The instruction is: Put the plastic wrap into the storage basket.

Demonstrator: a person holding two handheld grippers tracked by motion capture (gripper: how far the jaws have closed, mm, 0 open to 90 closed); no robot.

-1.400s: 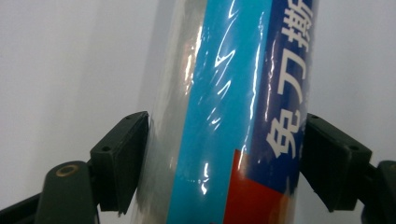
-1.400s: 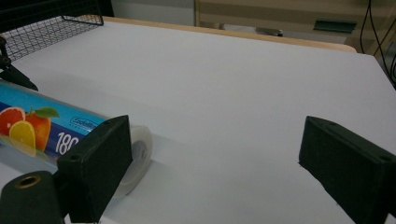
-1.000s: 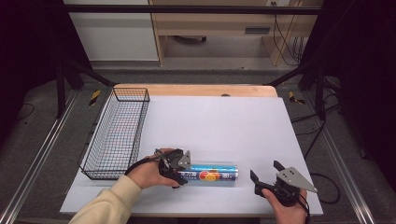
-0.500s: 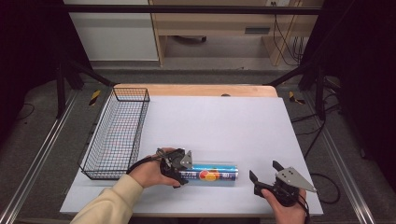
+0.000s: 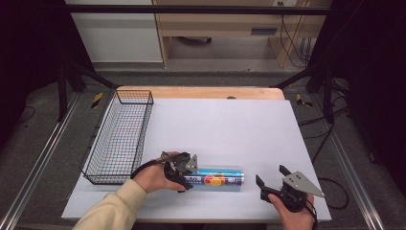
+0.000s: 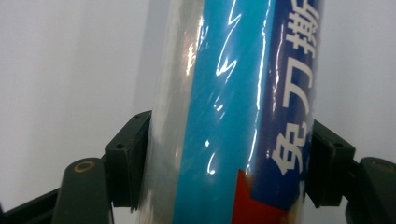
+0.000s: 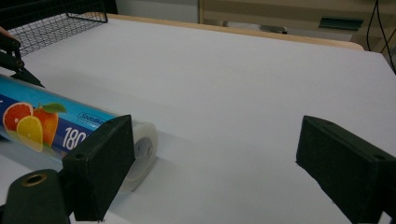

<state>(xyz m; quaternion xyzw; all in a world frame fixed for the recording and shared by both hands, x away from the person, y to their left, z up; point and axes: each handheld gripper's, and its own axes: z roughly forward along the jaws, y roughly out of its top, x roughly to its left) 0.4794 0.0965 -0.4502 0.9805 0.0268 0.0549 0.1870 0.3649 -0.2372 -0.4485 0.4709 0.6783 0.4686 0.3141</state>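
Near the front edge of the table (image 5: 249,124), the left gripper (image 5: 187,173) has just squeezed its fingers (image 6: 126,163) onto the cling-film roll (image 5: 215,178), so it looks ready to lift toward the wire basket (image 5: 119,139). Right gripper (image 5: 270,178) sits nearby with fingers spread, holding nothing.

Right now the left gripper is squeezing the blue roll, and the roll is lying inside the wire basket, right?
Not quite. The left gripper does squeeze the blue roll, and its jaws have just been closing on it, but the roll lies on the white table, beside the wire basket, not inside it. The high view shows this.
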